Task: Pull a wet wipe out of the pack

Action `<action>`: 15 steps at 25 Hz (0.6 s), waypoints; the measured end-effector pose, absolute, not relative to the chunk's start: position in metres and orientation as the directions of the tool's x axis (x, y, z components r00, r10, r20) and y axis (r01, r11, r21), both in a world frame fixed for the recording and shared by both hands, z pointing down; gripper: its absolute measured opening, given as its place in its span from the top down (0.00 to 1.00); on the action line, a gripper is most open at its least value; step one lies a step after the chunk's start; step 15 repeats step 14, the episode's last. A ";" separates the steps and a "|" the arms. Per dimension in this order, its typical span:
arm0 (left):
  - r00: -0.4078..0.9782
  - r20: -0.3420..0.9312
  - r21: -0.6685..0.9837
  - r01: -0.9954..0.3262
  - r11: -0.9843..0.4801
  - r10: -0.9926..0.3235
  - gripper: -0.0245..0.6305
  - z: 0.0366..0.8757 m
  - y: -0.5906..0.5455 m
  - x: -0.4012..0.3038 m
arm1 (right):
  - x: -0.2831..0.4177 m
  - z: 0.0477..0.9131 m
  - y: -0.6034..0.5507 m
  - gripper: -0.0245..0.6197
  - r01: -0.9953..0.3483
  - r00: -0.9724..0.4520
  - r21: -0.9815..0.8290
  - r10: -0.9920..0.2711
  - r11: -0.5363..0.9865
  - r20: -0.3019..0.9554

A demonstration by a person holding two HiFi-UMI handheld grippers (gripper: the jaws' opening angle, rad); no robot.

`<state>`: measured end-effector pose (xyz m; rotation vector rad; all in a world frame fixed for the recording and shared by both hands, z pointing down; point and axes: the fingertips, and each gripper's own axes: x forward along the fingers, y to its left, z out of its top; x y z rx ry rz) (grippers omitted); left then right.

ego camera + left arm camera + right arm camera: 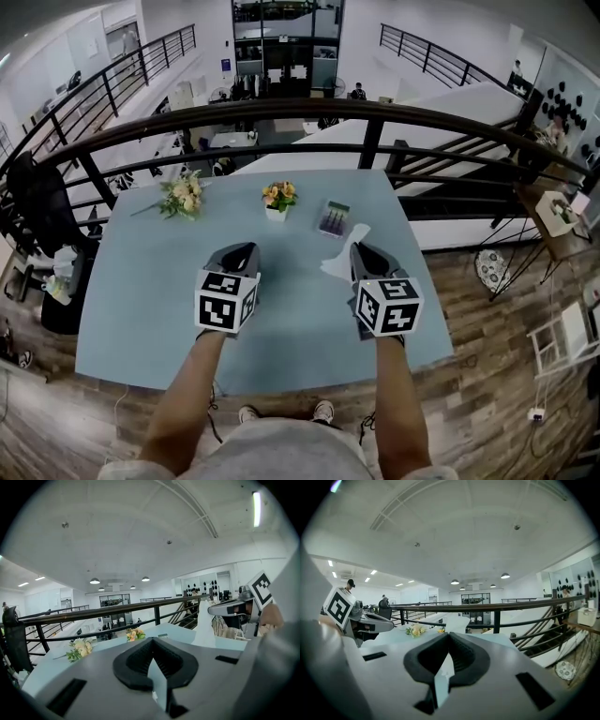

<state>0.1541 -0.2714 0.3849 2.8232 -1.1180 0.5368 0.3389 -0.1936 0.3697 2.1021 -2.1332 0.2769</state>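
The wet wipe pack lies flat on the pale blue table, at its far right. My right gripper is raised just in front of the pack and is shut on a white wet wipe, which hangs loose from its tip. From the left gripper view, the wipe droops below the right gripper. In the right gripper view, a corner of the wipe sticks up past the closed jaws. My left gripper hovers over the table's middle, shut and holding nothing.
A small pot of orange flowers and a pale bouquet lie at the table's far side. A black railing runs just behind the table, with a drop beyond it. A black chair stands at the left.
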 end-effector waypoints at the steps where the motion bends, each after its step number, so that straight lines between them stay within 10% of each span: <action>1: 0.678 0.340 -0.074 -0.671 -0.738 -0.651 0.97 0.385 -0.270 0.154 | 0.338 0.370 -0.193 0.95 -0.999 -0.019 -0.037 -0.975 0.011 0.223; 15: 0.678 0.342 -0.086 -0.667 -0.740 -0.651 0.97 0.384 -0.263 0.150 | 0.334 0.370 -0.187 0.95 -0.999 -0.018 -0.051 -0.974 0.007 0.226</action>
